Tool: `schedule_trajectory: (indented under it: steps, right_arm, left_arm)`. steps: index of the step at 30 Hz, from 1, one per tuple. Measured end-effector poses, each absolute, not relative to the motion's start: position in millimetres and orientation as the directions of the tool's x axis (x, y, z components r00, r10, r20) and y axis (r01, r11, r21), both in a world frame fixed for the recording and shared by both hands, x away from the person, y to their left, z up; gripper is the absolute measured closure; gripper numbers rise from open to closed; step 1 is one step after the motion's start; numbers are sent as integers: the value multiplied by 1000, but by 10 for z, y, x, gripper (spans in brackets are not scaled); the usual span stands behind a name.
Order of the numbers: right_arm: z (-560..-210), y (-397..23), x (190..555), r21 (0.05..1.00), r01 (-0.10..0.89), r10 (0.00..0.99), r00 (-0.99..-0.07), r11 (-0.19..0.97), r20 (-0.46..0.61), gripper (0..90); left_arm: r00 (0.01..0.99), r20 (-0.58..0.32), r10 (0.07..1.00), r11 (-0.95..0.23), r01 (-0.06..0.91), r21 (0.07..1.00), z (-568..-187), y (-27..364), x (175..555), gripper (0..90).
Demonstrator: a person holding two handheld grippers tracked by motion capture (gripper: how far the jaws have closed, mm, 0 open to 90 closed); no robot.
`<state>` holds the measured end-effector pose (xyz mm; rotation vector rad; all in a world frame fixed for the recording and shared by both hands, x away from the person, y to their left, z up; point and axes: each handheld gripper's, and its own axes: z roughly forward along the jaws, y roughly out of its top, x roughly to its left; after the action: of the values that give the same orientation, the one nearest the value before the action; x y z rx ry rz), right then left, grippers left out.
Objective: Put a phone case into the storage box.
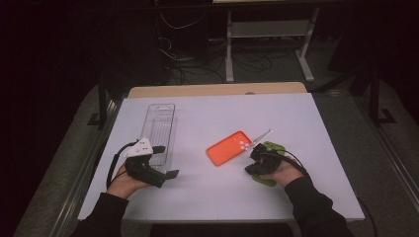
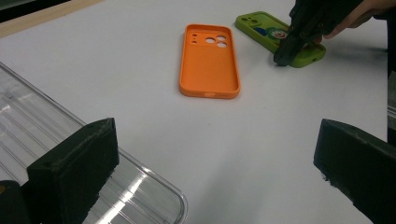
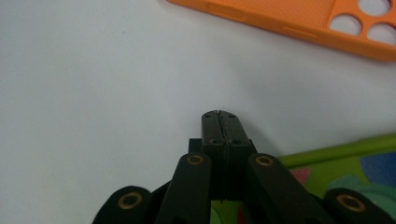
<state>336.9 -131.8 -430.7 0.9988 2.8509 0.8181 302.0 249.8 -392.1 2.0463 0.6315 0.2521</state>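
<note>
On the white table [image 1: 296, 187], seen from high up: orange phone case [image 1: 229, 147] in the middle, clear plastic tray [image 1: 160, 131] to its left, green phone case [image 1: 269, 148] to its right, mostly hidden under the right gripper [image 1: 253, 157] and the hand. Too small from up there to tell how the jaws stand.

From the left gripper view: orange phone case [image 2: 209, 61] lying with its hollow side up, camera holes at the far end. Green phone case [image 2: 268, 32] just beside it, not touching, with a cartoon picture on it. Right gripper [image 2: 292, 44] tip down on the near edge of the green case. Left gripper [image 2: 215, 158] with jaws wide apart, nothing between them, one jaw over the corner of the clear plastic tray [image 2: 154, 196], tray cut off at the edge.

From the right gripper view: right gripper [image 3: 219, 122] with jaws pressed together, nothing pinched, tip over bare table. Green phone case [image 3: 345, 168] low at the right, partly hidden behind the jaws; picture blurry, hard to make out. Orange phone case [image 3: 299, 18] cut off at the top.
</note>
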Motion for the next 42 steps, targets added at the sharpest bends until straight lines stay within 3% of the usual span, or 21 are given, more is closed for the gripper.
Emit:
schedule_trajectory:
  steps: [28, 36, 42]
  right_arm:
    - [-4286, -1891, 3298, 448, 671, 703, -701, 591, 123, 885]
    - [-4224, -1942, 3283, 493, 662, 703, -699, 565, 132, 883]
    - [-4041, -2083, 3228, 571, 665, 718, -673, 480, 180, 726]
  left_arm:
    - [844, -75, 530, -409, 333, 850, -3933, 2489, 3021, 0]
    - [844, -76, 530, -410, 334, 849, -3935, 2487, 3022, 0]
    - [844, -75, 531, -408, 333, 850, -3934, 2487, 3021, 0]
